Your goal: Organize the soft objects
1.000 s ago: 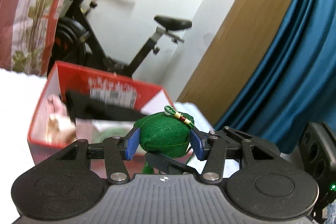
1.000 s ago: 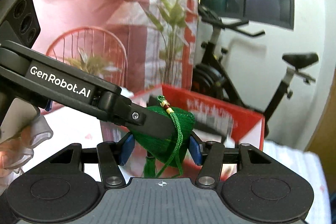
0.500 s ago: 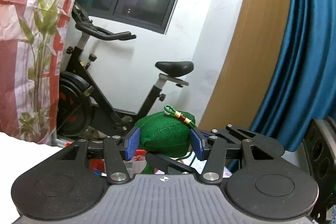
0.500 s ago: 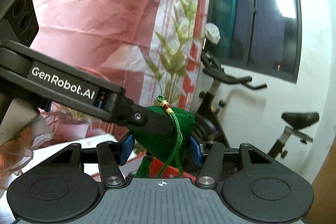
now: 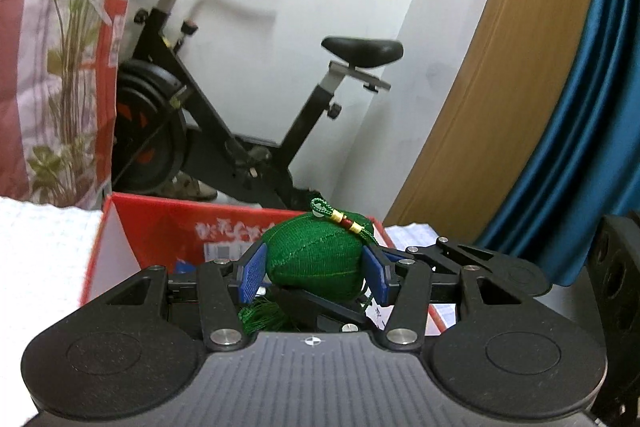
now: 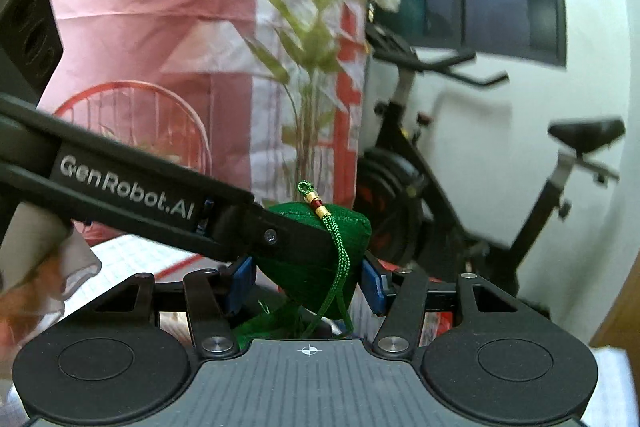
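Observation:
A green stuffed pouch (image 5: 316, 259) with a beaded cord and a tassel is clamped between the blue pads (image 5: 252, 271) of my left gripper (image 5: 316, 271). The same green pouch (image 6: 352, 225) also sits between the pads of my right gripper (image 6: 306, 285), so both are shut on it, crossing each other. The left gripper's black finger (image 6: 132, 187) reaches in from the left in the right wrist view. A finger of the right gripper (image 5: 320, 307) runs under the pouch in the left wrist view. An open red box (image 5: 160, 223) lies just beyond and below the pouch.
An exercise bike (image 5: 240, 131) stands behind the box against a white wall. A pink floral sheet (image 6: 140, 7) hangs on the left, and a blue curtain (image 5: 580, 107) and a wooden panel (image 5: 480, 87) are on the right. White cloth (image 5: 40, 247) covers the surface left of the box.
Both grippers travelled together with the pouch still clamped. The red box dropped out of sight half a second ago and is back in view below the pouch.

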`<move>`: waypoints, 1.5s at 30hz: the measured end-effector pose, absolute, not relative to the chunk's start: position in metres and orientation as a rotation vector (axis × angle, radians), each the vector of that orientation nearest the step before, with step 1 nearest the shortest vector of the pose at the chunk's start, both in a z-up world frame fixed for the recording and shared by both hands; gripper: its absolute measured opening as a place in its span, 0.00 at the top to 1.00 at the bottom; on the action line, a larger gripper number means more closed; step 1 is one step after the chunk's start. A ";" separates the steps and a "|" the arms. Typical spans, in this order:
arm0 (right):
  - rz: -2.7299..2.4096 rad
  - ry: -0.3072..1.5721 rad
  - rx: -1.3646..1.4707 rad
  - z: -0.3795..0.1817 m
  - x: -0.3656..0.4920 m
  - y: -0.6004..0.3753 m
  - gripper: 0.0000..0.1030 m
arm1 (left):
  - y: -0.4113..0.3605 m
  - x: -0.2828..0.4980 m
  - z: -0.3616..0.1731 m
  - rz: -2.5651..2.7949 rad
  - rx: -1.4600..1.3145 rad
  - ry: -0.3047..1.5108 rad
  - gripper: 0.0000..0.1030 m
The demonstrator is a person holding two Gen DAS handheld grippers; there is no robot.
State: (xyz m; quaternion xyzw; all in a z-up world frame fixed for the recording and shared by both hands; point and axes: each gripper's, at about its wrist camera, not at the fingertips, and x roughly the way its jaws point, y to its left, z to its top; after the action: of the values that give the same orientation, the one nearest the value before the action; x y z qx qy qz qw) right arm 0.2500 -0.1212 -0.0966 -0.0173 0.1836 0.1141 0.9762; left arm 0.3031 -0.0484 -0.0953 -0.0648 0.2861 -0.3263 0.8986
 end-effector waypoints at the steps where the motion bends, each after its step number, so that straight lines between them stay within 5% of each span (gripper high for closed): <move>1: 0.222 0.388 -0.024 -0.101 0.251 -0.124 0.50 | -0.051 0.304 -0.099 -0.676 -0.121 0.600 0.47; 7: 0.126 0.523 0.028 -0.125 0.259 -0.134 0.48 | -0.055 0.297 -0.103 -0.617 0.008 0.603 0.44; 12: 0.046 0.603 0.091 -0.140 0.255 -0.148 0.43 | -0.045 0.285 -0.092 -0.536 0.075 0.571 0.08; 14: 0.028 0.609 0.092 -0.140 0.250 -0.149 0.27 | -0.041 0.281 -0.085 -0.516 0.079 0.565 0.02; 21: 0.000 0.593 0.114 -0.121 0.222 -0.153 0.01 | -0.026 0.257 -0.060 -0.440 0.116 0.544 0.00; 45: -0.157 0.395 0.121 0.011 0.075 -0.141 0.00 | 0.034 0.107 0.047 -0.286 0.125 0.332 0.00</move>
State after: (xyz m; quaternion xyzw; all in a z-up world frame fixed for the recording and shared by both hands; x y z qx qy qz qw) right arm 0.0753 -0.1412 0.0111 0.0599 0.1959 -0.0779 0.9757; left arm 0.1069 0.0344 0.0469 0.0620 0.1646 -0.1417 0.9742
